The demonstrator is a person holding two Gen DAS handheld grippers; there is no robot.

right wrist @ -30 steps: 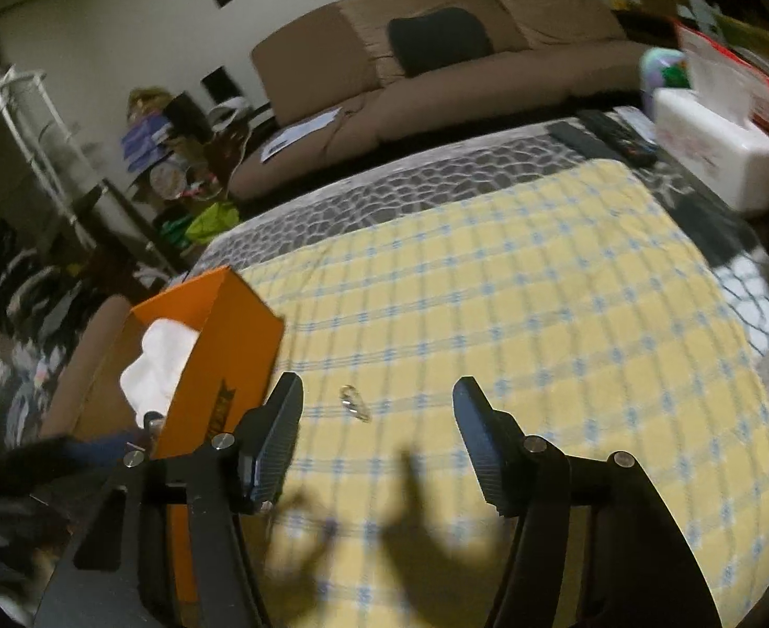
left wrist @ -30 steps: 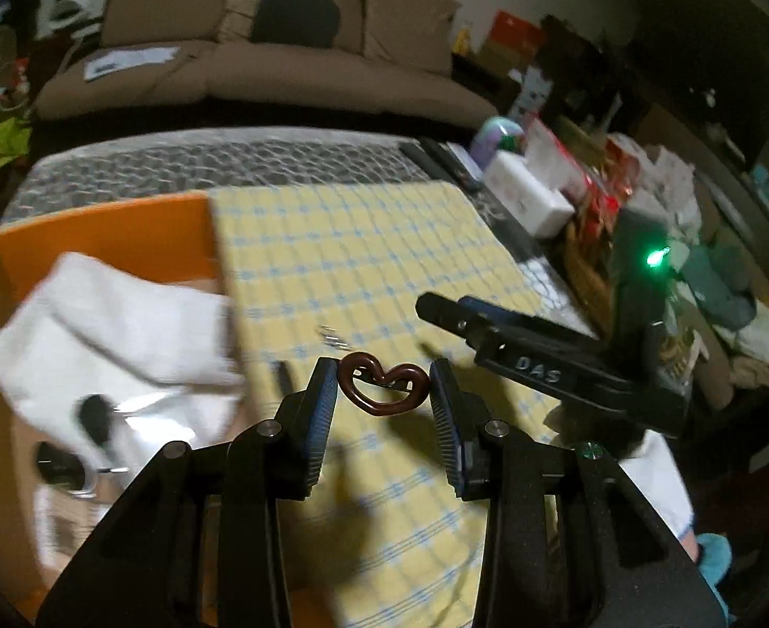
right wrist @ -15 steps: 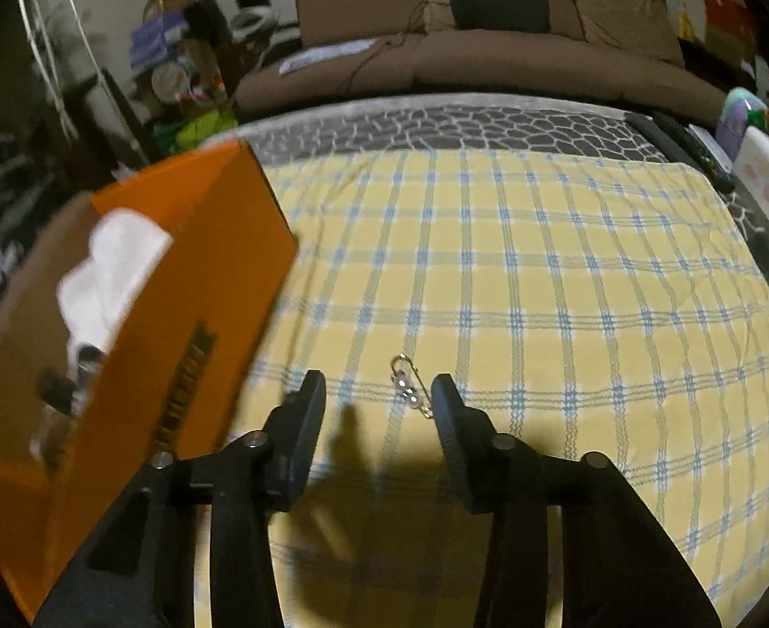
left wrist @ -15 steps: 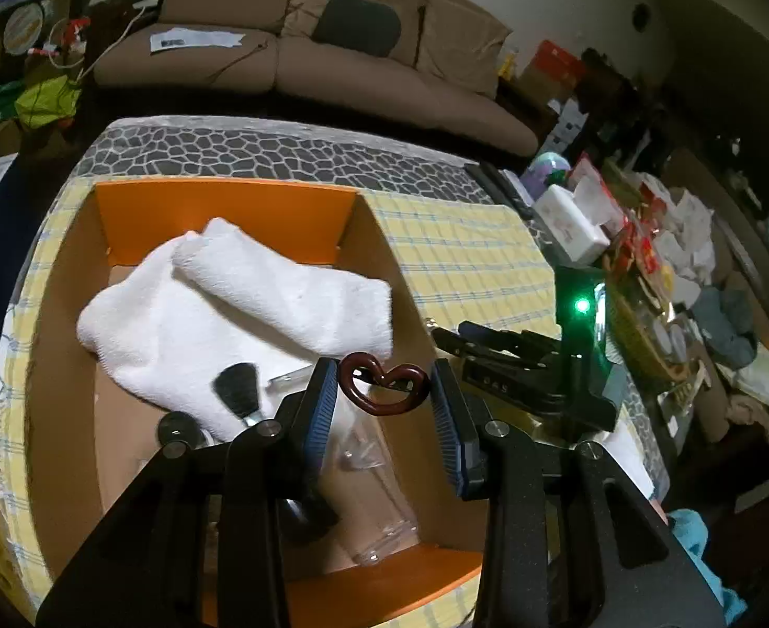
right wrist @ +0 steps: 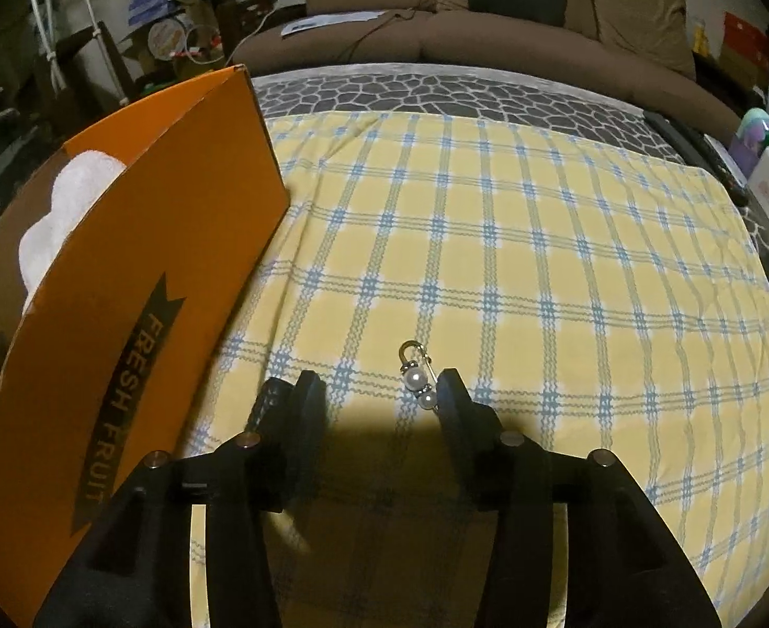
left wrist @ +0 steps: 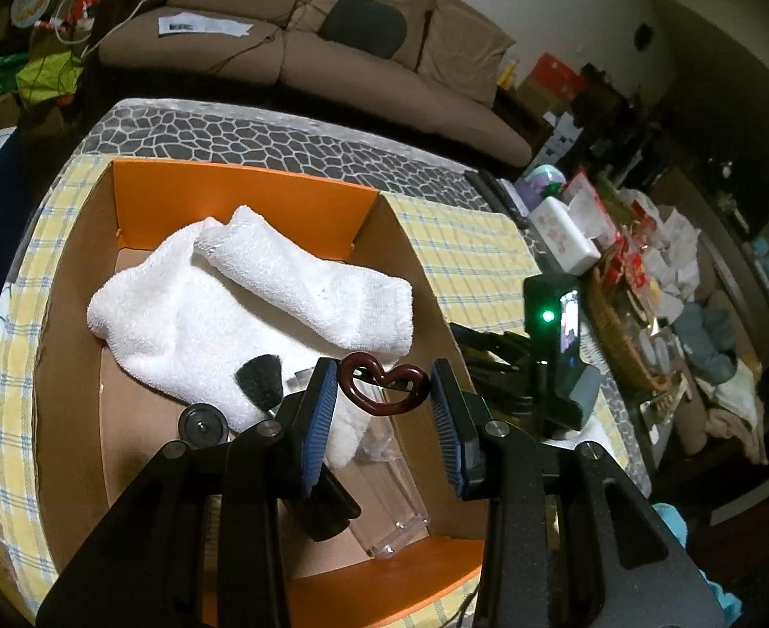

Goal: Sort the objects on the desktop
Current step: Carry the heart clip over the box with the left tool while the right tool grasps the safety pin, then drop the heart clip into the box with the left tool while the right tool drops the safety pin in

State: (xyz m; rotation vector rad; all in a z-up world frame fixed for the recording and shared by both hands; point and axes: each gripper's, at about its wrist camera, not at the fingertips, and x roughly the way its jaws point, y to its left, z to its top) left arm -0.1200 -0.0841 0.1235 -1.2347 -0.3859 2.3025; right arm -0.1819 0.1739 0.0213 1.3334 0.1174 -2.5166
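Observation:
My left gripper (left wrist: 384, 390) is shut on a dark brown heart-shaped clip (left wrist: 382, 384) and holds it above the open orange box (left wrist: 238, 193). In the box lie a white towel (left wrist: 259, 293), a black brush (left wrist: 259, 379) and a clear plastic case (left wrist: 389, 492). My right gripper (right wrist: 382, 397) is open and low over the yellow checked cloth (right wrist: 541, 272). A small pearl pin (right wrist: 418, 377) lies on the cloth just inside its right finger. The orange box (right wrist: 138, 282) stands to its left.
The right gripper's body (left wrist: 552, 345) with a green light shows right of the box. A white tissue box (left wrist: 562, 233), a basket (left wrist: 620, 345) and clutter lie along the table's right side. A brown sofa (right wrist: 489, 15) stands behind.
My left gripper has carried the heart clip from over the cloth to above the box. My right gripper has moved down and closer to the pearl pin.

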